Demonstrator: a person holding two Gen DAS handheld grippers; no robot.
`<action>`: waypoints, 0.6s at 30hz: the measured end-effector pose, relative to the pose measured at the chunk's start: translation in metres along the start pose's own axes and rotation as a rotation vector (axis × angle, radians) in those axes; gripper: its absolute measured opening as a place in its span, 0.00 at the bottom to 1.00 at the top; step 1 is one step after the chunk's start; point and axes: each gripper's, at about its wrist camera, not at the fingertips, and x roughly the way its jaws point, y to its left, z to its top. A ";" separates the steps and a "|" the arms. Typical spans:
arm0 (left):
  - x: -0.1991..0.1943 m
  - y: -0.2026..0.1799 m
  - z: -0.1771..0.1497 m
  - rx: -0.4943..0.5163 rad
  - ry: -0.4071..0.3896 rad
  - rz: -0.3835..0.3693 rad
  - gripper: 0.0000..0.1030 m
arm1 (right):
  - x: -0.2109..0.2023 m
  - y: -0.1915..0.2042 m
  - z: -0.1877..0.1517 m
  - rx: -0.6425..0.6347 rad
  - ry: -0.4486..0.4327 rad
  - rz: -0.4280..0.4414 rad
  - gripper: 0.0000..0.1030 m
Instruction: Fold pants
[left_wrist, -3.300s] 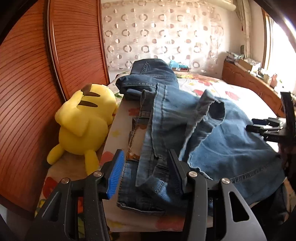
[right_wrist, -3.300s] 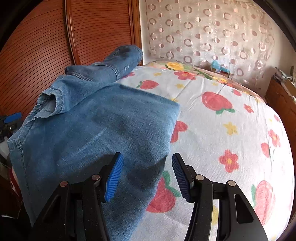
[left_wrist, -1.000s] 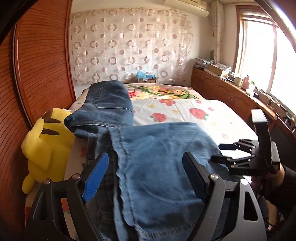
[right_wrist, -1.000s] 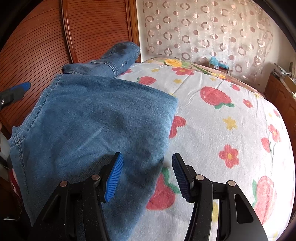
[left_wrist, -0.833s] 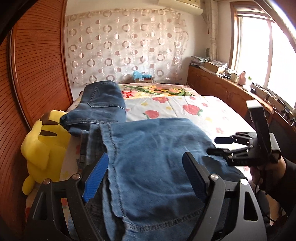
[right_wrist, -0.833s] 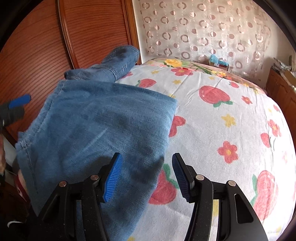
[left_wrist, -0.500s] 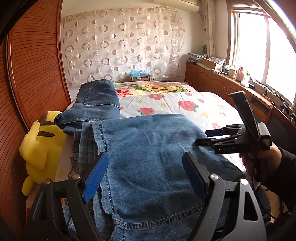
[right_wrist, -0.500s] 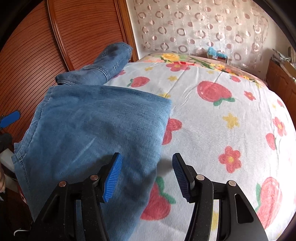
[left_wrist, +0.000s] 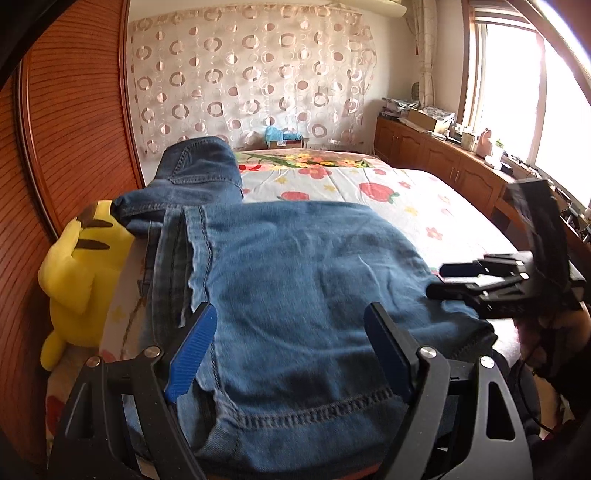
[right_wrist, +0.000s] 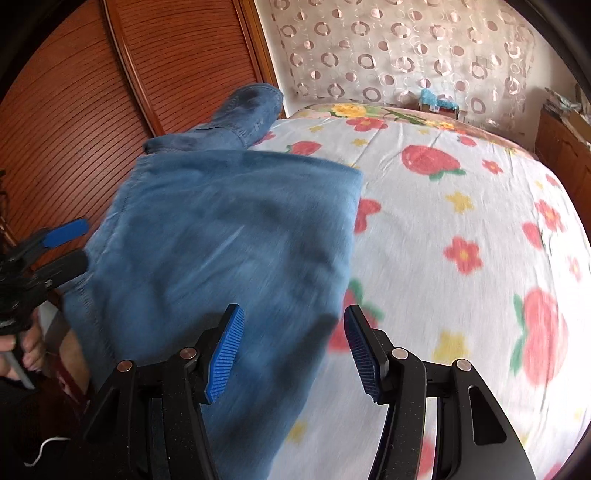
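Blue jeans (left_wrist: 306, 288) lie folded flat on the near left part of the bed, with a darker bunched part (left_wrist: 199, 173) at the far end by the wardrobe. My left gripper (left_wrist: 288, 350) hovers open over the near hem, its blue pads clear of the denim. My right gripper (right_wrist: 291, 350) is open over the jeans' (right_wrist: 221, 240) right edge, where denim meets sheet, and nothing is pinched. In the other wrist's view each shows from the side: the right gripper (left_wrist: 437, 280) in a hand, the left gripper (right_wrist: 84, 243) at the left edge.
A yellow plush toy (left_wrist: 81, 269) sits between the jeans and the wooden wardrobe (left_wrist: 74, 129). The flower-and-strawberry sheet (right_wrist: 461, 221) stretches right of the jeans. Low wooden cabinets (left_wrist: 443, 166) run under the window, and a patterned curtain (left_wrist: 251, 81) hangs at the back.
The rumpled top layer of the jeans has been spread flat. My left gripper has come closer over the hem. The right gripper has shifted sideways along the jeans' right edge, its view blurred.
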 end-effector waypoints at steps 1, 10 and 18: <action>-0.001 -0.002 -0.002 -0.003 0.001 -0.005 0.80 | -0.004 0.003 -0.006 -0.002 0.008 0.004 0.57; 0.007 -0.019 -0.031 0.036 0.069 -0.021 0.80 | -0.033 0.012 -0.031 0.027 0.023 0.032 0.57; 0.010 -0.017 -0.053 0.041 0.076 0.002 0.80 | -0.022 0.020 -0.035 0.023 0.041 0.010 0.57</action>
